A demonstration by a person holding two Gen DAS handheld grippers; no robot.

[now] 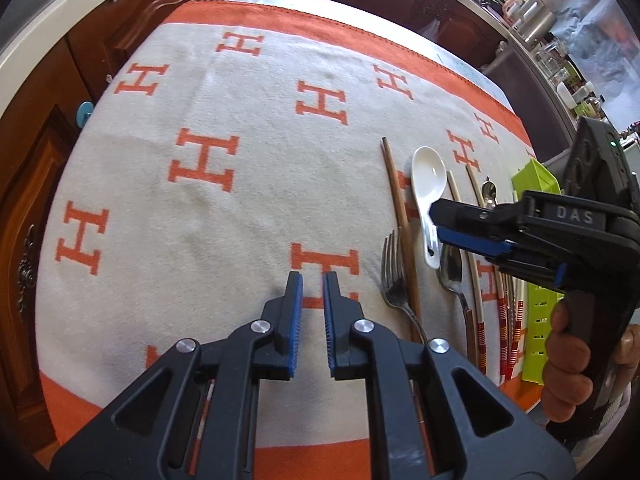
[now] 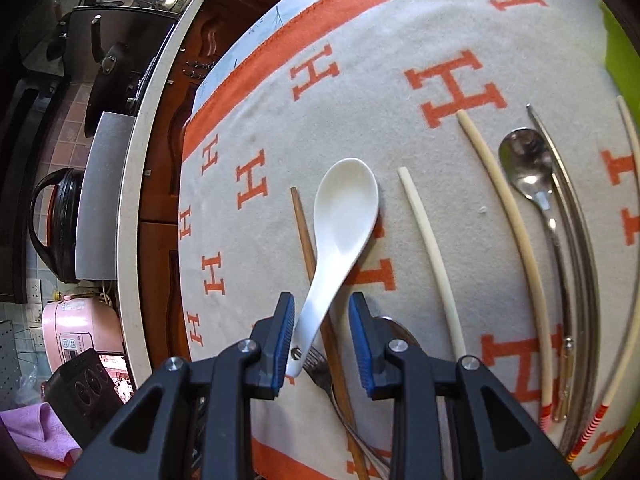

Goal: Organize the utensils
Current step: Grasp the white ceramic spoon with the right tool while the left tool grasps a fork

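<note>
One orange-bordered H-patterned blanket (image 1: 240, 128)

Both my feeds are bright and evenly lit with soft daylight, so the cloth (image 1: 240, 208) carries only faint shadows, the plainest a small one just under the left gripper (image 1: 312, 280). Glare sits on the white spoon (image 2: 344, 216) and the steel spoon (image 2: 528, 168) beside it. Fisheye bending curves everything away from the cloth's middle, and the corners go black and soft.
</note>
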